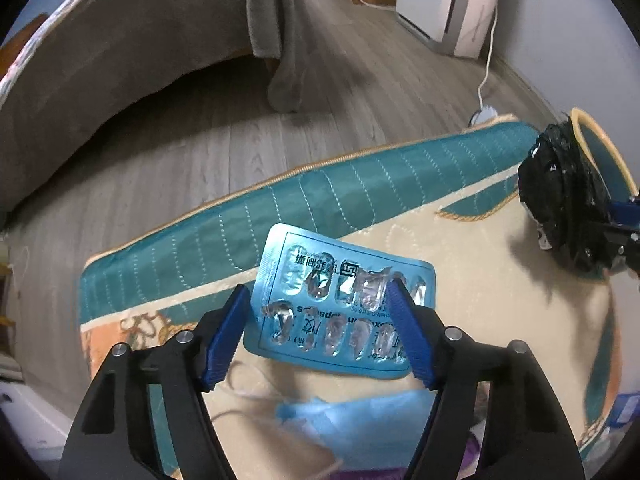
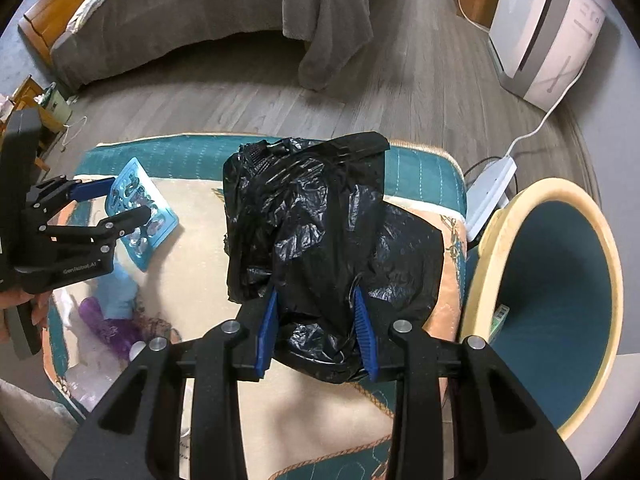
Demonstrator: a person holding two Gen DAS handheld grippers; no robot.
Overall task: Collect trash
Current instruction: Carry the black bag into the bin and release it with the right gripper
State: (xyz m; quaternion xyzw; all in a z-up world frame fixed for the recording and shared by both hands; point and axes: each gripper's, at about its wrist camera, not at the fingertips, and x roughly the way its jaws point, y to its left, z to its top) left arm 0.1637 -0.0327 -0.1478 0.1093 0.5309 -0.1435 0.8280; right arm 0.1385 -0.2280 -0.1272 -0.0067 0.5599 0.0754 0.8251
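My left gripper (image 1: pixel 316 292) is shut on an empty blue blister pack (image 1: pixel 340 304) and holds it above the quilted cloth. The pack (image 2: pixel 140 216) and the left gripper (image 2: pixel 132 200) also show at the left of the right wrist view. My right gripper (image 2: pixel 316 300) is shut on a crumpled black trash bag (image 2: pixel 320 220) and holds it up over the cloth. The bag (image 1: pixel 560 200) shows at the far right of the left wrist view.
A teal and cream quilted cloth (image 2: pixel 280 420) covers the surface. A blue face mask (image 1: pixel 352 412), a purple wrapper (image 2: pixel 108 328) and clear plastic (image 2: pixel 88 384) lie on it at the left. A teal bin with a cream rim (image 2: pixel 560 300) stands at the right. A bed (image 2: pixel 180 12), a white appliance (image 2: pixel 548 28) and a power strip (image 2: pixel 492 188) are beyond.
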